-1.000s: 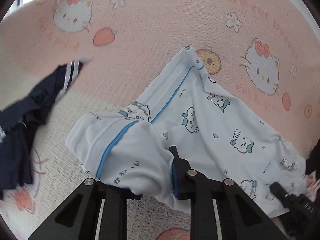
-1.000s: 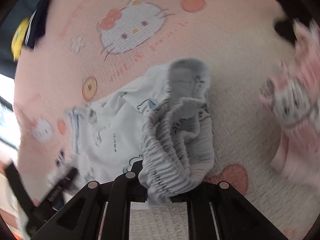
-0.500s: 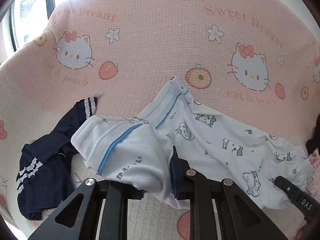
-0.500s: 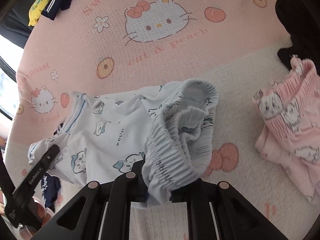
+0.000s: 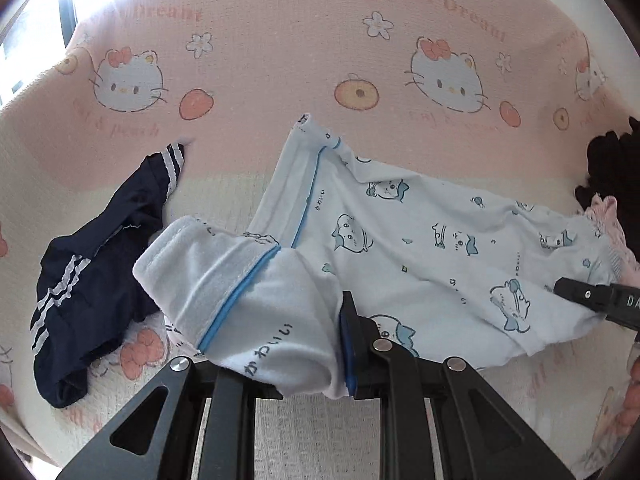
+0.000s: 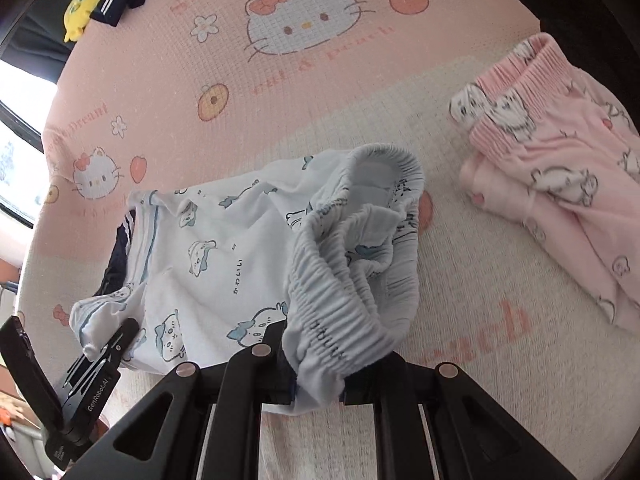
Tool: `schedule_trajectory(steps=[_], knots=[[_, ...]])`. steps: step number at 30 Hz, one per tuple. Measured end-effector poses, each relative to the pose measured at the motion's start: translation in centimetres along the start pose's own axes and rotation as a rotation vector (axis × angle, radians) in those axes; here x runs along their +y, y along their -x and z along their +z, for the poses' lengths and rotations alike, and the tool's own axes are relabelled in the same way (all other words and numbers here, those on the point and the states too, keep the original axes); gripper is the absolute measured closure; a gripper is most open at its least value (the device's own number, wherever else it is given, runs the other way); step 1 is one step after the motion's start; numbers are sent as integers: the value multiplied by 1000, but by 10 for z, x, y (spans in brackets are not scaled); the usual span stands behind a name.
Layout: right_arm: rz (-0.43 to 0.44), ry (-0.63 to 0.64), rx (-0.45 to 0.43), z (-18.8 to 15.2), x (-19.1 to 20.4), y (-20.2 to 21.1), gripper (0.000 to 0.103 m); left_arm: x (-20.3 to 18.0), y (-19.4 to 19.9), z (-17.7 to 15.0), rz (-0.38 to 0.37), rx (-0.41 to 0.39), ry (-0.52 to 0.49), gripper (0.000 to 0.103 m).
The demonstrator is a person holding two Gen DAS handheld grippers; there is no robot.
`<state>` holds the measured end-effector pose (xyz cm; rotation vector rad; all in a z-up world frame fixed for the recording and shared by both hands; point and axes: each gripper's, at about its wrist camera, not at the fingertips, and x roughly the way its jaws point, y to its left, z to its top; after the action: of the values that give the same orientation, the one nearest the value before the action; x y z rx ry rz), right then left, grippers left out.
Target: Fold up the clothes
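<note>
Pale blue cartoon-print pyjama pants (image 5: 420,248) hang stretched between my two grippers above a pink cat-print blanket (image 5: 280,52). My left gripper (image 5: 308,376) is shut on the blue-piped leg cuff end (image 5: 240,296). My right gripper (image 6: 316,384) is shut on the bunched elastic waistband (image 6: 340,292). The other leg cuff (image 5: 308,128) trails onto the blanket. In the left wrist view the right gripper (image 5: 600,300) shows at the right edge; in the right wrist view the left gripper (image 6: 104,356) shows at lower left.
A navy garment with white stripes (image 5: 100,280) lies crumpled at the left. Folded pink pyjamas (image 6: 560,184) lie to the right, with a black item (image 5: 612,168) beyond them. A yellow toy (image 6: 82,4) and more navy cloth sit at the far blanket edge.
Both grippers have lifted and pulled back, keeping their grips. The pants have spread out longer between them, and more of the blanket and the navy garment has come into view.
</note>
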<state>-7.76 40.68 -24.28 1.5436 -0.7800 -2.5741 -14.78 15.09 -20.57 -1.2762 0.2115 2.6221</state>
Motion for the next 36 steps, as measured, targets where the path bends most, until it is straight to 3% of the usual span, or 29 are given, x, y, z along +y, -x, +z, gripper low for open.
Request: schedule_trajectory(steps=[8,15,20,25,27,29,31,36], knots=[[-6,76,34,-4,5,-1,92,-10,15,-16,14,-7,-56,86],[-21,119,42,-5,6,2,93,-4,14,-21,-18,33,-2,86],[29,79,31,-2,-8,-8,90,-3,-1,-33,-30,101,1,84],[12,125,27,2,0,-7,88,9,-11,-34,-82,156,95,83],[7,128,38,5,3,-5,81,10,-11,-32,-90,172,108,83],[14,156,69,3,8,0,56,9,-11,-31,-90,185,102,82],[8,182,103,3,14,4,41,8,-11,-31,-93,201,99,80],[-42,191,104,1,12,19,40,19,-5,-33,-160,250,178,60]])
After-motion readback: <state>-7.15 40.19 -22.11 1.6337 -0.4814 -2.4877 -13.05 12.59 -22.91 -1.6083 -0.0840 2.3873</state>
